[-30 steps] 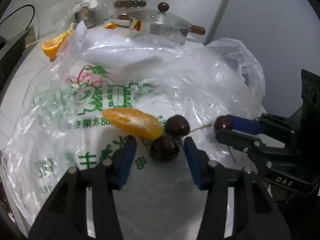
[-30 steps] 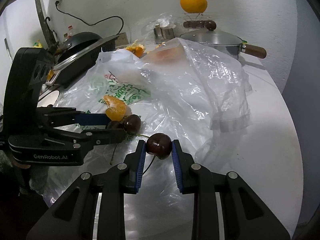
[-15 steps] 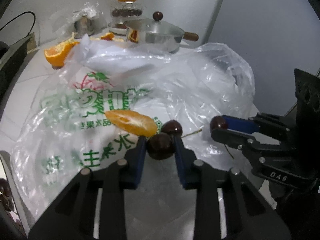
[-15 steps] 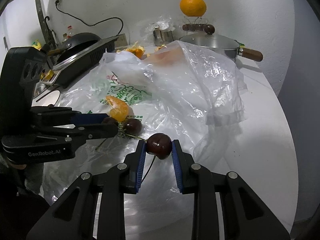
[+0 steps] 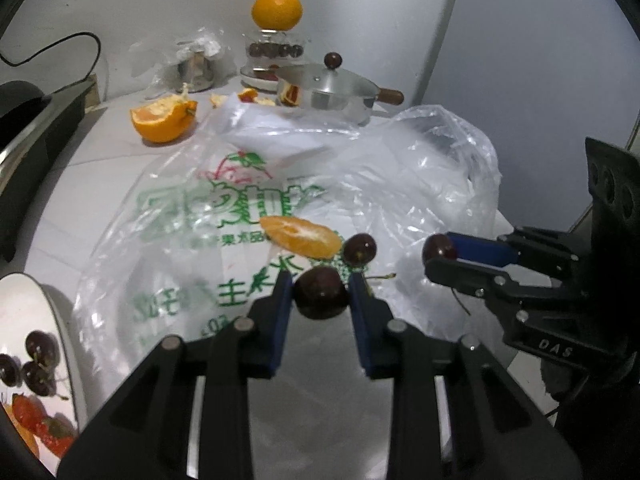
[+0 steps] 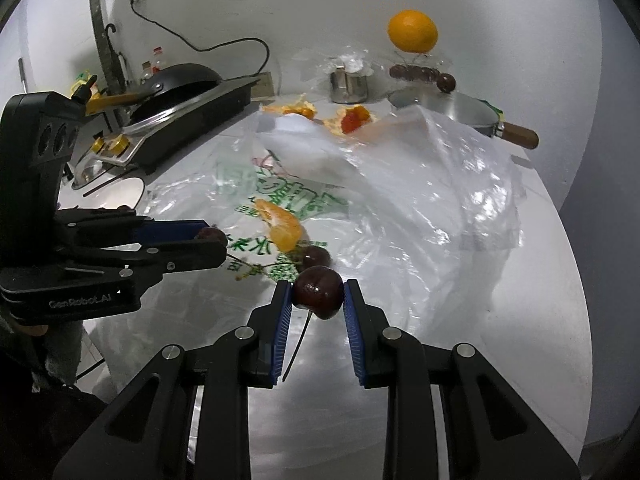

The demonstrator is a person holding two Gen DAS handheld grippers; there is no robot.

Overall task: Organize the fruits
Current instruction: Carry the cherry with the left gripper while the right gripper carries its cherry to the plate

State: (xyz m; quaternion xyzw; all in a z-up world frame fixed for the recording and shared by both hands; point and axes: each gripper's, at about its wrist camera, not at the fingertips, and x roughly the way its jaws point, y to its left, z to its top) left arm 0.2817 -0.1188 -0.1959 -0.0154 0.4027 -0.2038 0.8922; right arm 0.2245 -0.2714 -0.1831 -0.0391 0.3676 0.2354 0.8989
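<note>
My left gripper (image 5: pixel 320 292) is shut on a dark cherry (image 5: pixel 321 293) and holds it above the clear plastic bag (image 5: pixel 248 216). My right gripper (image 6: pixel 318 294) is shut on another dark cherry (image 6: pixel 319 297) with its stem hanging down; it also shows in the left wrist view (image 5: pixel 439 249). A third cherry (image 5: pixel 360 249) and an orange segment (image 5: pixel 302 237) lie on the bag between the grippers. A white bowl (image 5: pixel 60 312) at lower left holds cherries and strawberries.
A half orange (image 5: pixel 164 120), a lidded steel pan (image 5: pixel 328 90), a glass stand with cherries and a whole orange (image 5: pixel 277 9) and a steel cup (image 5: pixel 192 70) stand at the back. A black cooktop with a pan (image 6: pixel 180 92) is at the left.
My left gripper closed on the cherry and lifted it back from the bag. The right gripper kept its cherry and rose slightly.
</note>
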